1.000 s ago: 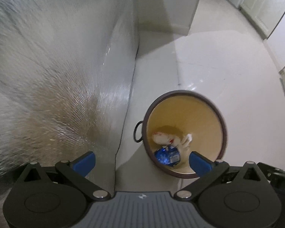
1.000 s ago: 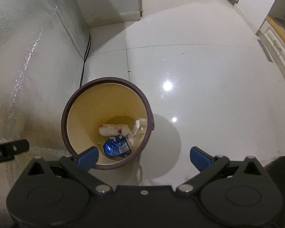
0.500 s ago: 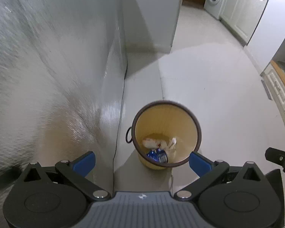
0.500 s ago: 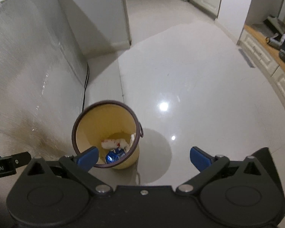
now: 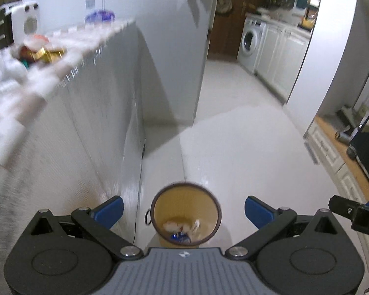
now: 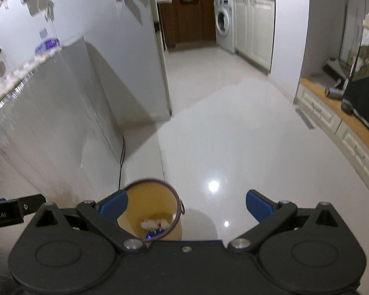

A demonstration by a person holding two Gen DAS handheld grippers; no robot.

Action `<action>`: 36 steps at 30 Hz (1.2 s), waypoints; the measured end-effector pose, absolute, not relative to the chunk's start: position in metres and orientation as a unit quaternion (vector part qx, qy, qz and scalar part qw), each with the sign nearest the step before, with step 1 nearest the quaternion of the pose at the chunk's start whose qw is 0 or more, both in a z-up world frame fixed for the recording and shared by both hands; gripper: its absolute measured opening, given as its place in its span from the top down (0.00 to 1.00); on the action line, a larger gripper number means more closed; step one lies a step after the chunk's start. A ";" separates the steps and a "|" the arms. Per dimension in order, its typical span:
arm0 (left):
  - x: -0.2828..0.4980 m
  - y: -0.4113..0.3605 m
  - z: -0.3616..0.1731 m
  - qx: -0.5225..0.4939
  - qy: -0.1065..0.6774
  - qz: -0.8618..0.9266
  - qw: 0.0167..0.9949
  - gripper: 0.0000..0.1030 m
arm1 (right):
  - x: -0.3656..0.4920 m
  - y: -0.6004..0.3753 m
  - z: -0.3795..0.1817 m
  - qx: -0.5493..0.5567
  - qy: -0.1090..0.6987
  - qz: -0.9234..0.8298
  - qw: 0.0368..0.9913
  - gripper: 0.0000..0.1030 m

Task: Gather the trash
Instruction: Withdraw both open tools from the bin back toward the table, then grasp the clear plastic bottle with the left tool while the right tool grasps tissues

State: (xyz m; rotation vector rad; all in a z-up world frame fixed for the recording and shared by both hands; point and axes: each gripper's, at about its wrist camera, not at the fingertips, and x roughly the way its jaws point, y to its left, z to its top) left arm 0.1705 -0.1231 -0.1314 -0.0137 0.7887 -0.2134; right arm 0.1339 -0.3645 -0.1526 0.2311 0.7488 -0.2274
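A tan waste bin (image 5: 185,196) with a dark rim stands on the white floor beside a grey counter; it also shows in the right wrist view (image 6: 145,194). White crumpled paper (image 5: 174,226) and a blue wrapper (image 5: 180,237) lie in its bottom. My left gripper (image 5: 183,209) is open and empty, high above the bin. My right gripper (image 6: 187,205) is open and empty, above the floor just right of the bin. Blurred red and gold trash (image 5: 40,51) lies on the counter top at the upper left.
A grey counter (image 5: 91,123) runs along the left, with a black cable (image 6: 121,157) at its foot. A white appliance (image 5: 24,22) and a blue-topped item (image 5: 99,17) sit on it. A washing machine (image 5: 249,43) and white cabinets (image 5: 327,152) stand beyond.
Both grippers have risen and tilted up away from the bin, which now looks smaller and lower. The counter top and the far kitchen have come into view. Both stay open.
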 end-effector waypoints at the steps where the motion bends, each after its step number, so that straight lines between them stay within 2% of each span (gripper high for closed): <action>1: 0.165 -0.122 -0.124 -0.007 0.375 -0.105 0.921 0.00 | 0.128 -0.364 -0.146 0.111 0.356 -0.112 0.921 0.00; 8: 0.121 -0.110 -0.063 -0.007 0.315 -0.110 0.943 0.00 | 0.089 -0.359 -0.098 0.109 0.303 -0.108 0.941 0.00; 18: 0.086 -0.063 -0.005 -0.019 0.237 -0.107 0.965 0.00 | 0.067 -0.322 -0.043 0.088 0.244 -0.078 0.963 0.00; 26: 0.081 -0.016 0.021 -0.019 0.203 -0.076 0.976 0.00 | 0.066 -0.273 -0.009 0.083 0.181 -0.024 0.980 0.00; 36: 0.107 0.077 0.028 -0.049 0.197 0.024 0.979 0.00 | 0.101 -0.206 0.004 0.076 0.155 0.045 0.984 0.00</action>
